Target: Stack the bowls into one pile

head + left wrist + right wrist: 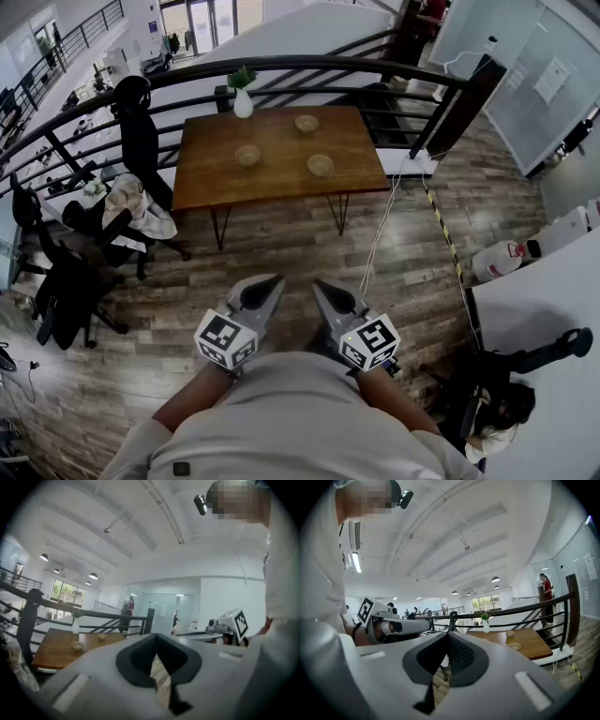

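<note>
Three small tan bowls stand apart on the brown wooden table [206,178]: one on the left [247,155], one at the back [307,123] and one on the right [320,165]. Both grippers are held close to the person's body over the floor, far short of the table. My left gripper [271,279] has its jaws shut with nothing between them, and so has my right gripper [320,285]. The left gripper view shows two bowls [77,645] [101,637] in the distance. In the right gripper view, two bowls [510,633] [515,645] lie past the shut jaws.
A white vase with a plant [243,97] stands at the table's back edge. A black railing [309,64] curves behind the table. Office chairs with clothes [131,211] stand to its left. A cable [380,234] runs across the wood floor, and a white desk [544,300] is at right.
</note>
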